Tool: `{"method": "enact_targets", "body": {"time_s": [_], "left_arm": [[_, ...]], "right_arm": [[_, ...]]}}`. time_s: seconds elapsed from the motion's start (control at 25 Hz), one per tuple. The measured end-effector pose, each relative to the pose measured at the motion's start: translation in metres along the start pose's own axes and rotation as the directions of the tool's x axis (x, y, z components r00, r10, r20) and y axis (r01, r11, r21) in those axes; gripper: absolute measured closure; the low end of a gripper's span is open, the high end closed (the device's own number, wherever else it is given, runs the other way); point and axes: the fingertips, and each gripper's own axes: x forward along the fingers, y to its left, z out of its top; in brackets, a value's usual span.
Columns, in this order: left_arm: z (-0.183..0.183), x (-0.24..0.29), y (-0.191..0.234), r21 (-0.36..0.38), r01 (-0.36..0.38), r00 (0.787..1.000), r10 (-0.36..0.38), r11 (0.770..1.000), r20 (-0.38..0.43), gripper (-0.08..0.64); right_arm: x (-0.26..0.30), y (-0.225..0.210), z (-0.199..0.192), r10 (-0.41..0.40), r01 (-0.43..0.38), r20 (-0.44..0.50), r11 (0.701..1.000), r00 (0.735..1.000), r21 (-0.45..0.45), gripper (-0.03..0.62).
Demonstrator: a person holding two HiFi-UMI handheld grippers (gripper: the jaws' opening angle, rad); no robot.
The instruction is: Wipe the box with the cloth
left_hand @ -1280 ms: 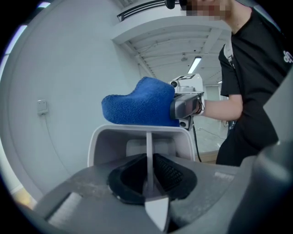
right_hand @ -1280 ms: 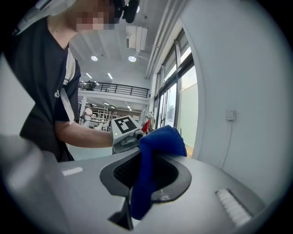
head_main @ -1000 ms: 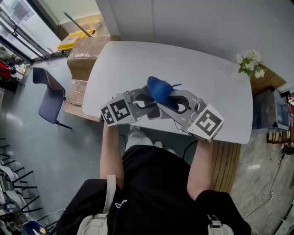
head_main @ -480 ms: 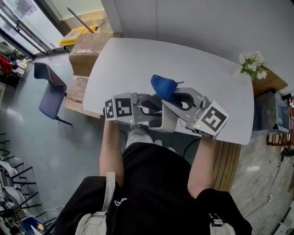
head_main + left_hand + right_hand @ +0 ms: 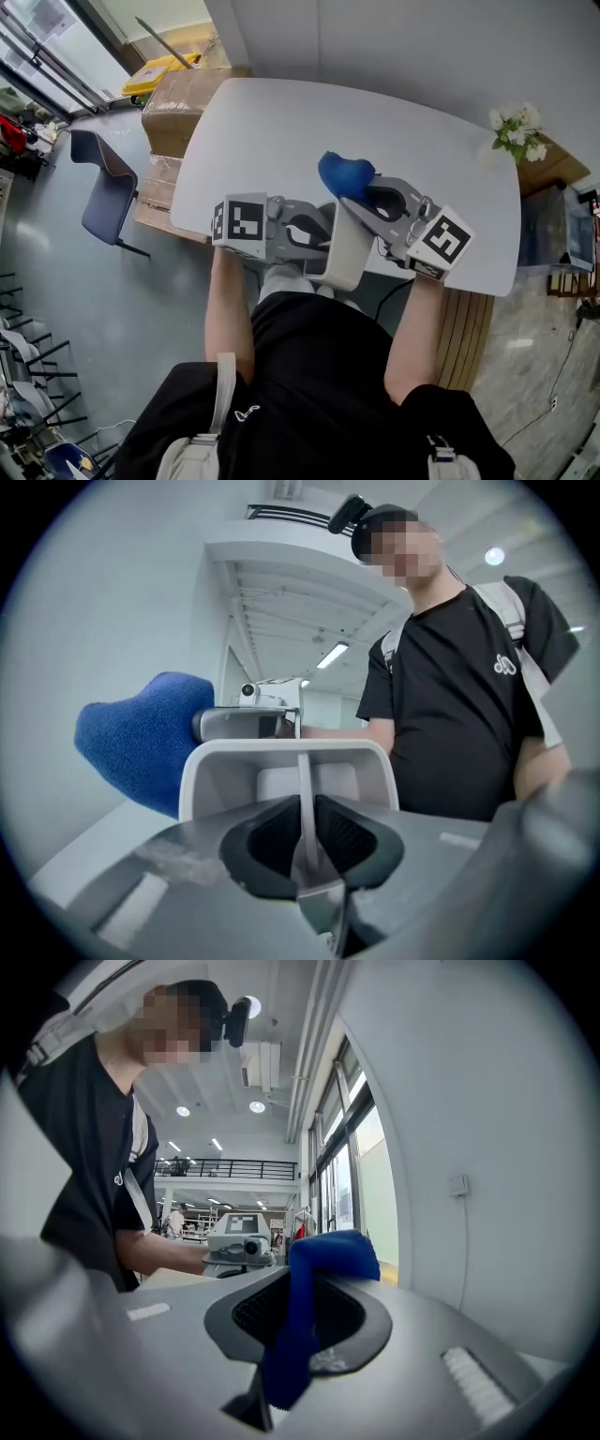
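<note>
The left claw was clamped on a thin wall of the box, held over the bench's near edge. The right claw, pinching the cloth, sat just beyond the box's far end, perhaps touching it.

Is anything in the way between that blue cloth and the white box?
Nothing visible. The cloth, clamped in the right hand-held gripper, is right beside the box held by the left hand-held gripper.
</note>
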Motion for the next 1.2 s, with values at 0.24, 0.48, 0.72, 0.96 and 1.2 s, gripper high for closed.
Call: {"method": "enact_targets", "body": {"time_s": [0.24, 0.48, 0.72, 0.96, 1.2], "left_arm": [[0.027, -0.001, -0.009, -0.01, 0.051, 0.992, -0.05, 0.999, 0.119, 0.509], [0.052, -0.012, -0.006, 0.009, 0.039, 0.967, -0.04, 0.999, 0.252, 0.509], [0.069, -0.028, 0.002, 0.048, -0.014, 0.937, -0.004, 0.999, 0.35, 0.509], [0.086, -0.04, 0.007, 0.082, -0.08, 0.896, 0.036, 0.993, 0.442, 0.509], [0.093, -0.059, 0.03, 0.031, -0.243, 0.836, 0.194, 0.969, 0.513, 0.509]], "right_arm": [[-0.012, -0.01, -0.006, -0.007, 0.006, 0.027, 0.999, 1.0, 0.042, 0.535], [-0.02, -0.012, -0.009, 0.008, -0.011, 0.059, 0.998, 0.998, 0.064, 0.535], [-0.024, -0.019, -0.013, -0.006, 0.001, 0.069, 0.997, 0.998, 0.076, 0.535], [-0.02, -0.015, -0.02, 0.01, -0.014, 0.051, 0.997, 0.999, 0.072, 0.535], [-0.008, 0.0, -0.024, 0.084, -0.087, 0.044, 0.993, 0.995, 0.074, 0.535]]}}
